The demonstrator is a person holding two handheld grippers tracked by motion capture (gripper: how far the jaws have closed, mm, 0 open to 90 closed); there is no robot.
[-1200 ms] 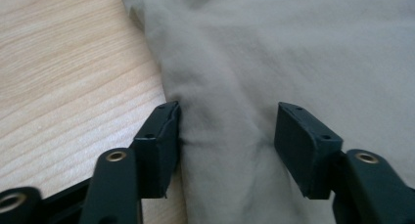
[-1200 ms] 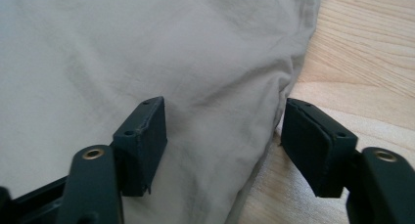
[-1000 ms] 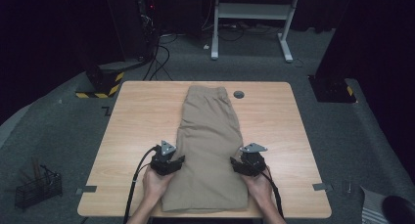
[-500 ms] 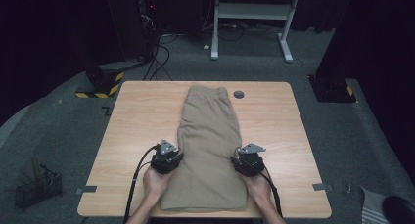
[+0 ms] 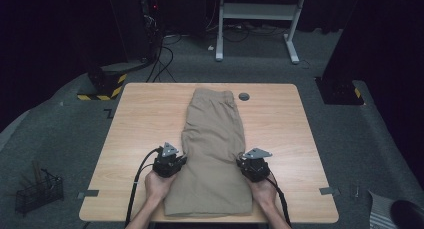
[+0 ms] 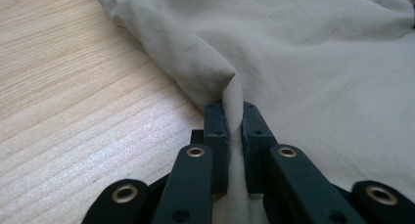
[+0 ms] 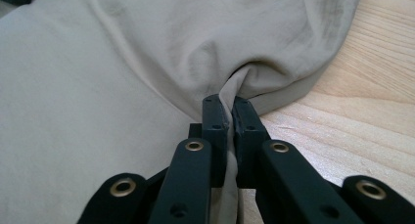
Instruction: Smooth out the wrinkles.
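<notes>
Shorts (image 5: 215, 149) lie lengthwise, near to far, on the worktop (image 5: 135, 134). The left hand-held gripper (image 6: 235, 117) has just closed, pinching their left edge. The right hand-held gripper (image 7: 230, 115) likewise pinches the right edge.

High view looks forward and down from above the person's side onto the whole table (image 5: 125, 139); each gripper view sits close and low, facing along its own jaws at one edge of the tan shorts (image 5: 214, 139), common to all three.
</notes>
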